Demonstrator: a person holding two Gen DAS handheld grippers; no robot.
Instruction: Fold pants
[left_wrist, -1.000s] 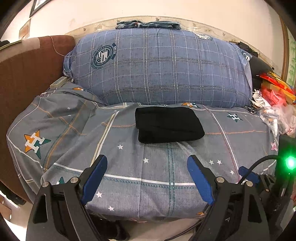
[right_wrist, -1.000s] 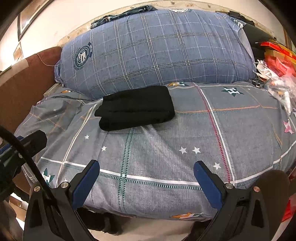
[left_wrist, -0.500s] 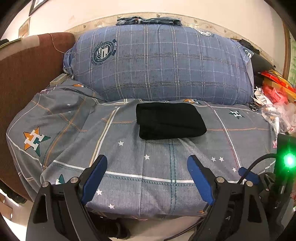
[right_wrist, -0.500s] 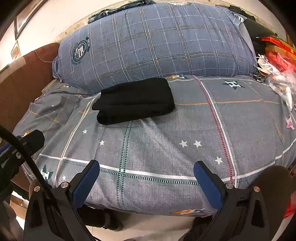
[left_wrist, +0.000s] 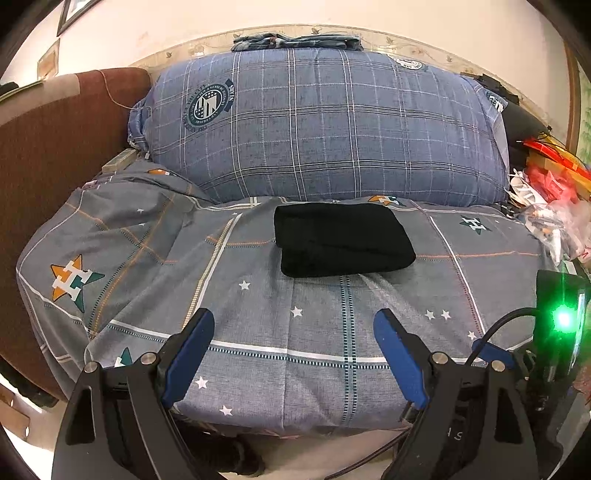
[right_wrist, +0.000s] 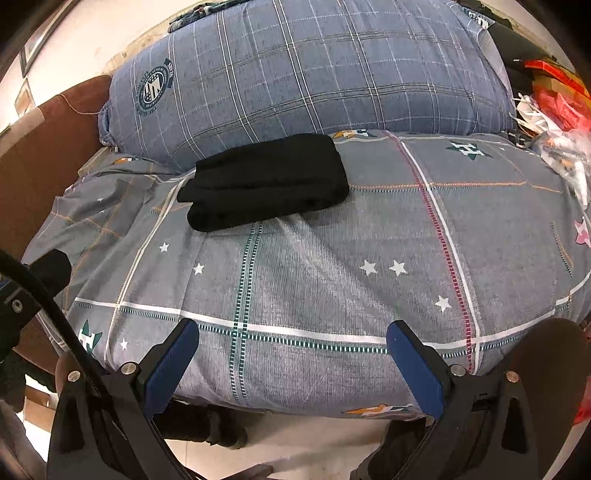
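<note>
Left gripper (left_wrist: 293, 328), jaws spread and empty, has kept its place near the bed's front edge; the folded black pants (left_wrist: 341, 240) lie well ahead on the grey star-print sheet (left_wrist: 317, 350), just before the blue plaid pillow (left_wrist: 325, 125), whose round crest is too small to read.

Right gripper (right_wrist: 291, 339) is likewise spread and empty, and has tipped lower over the sheet (right_wrist: 332, 280); pants (right_wrist: 266, 181) lie ahead-left.

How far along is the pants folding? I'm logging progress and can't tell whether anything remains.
Done: the black pants lie as a compact folded rectangle on the grey star-print bedspread, just in front of the blue plaid pillow. In hand: nothing; the left tool and right tool are both open, empty and well short of the bundle. Left: seemingly nothing, perhaps squaring its uneven left edge.
</note>
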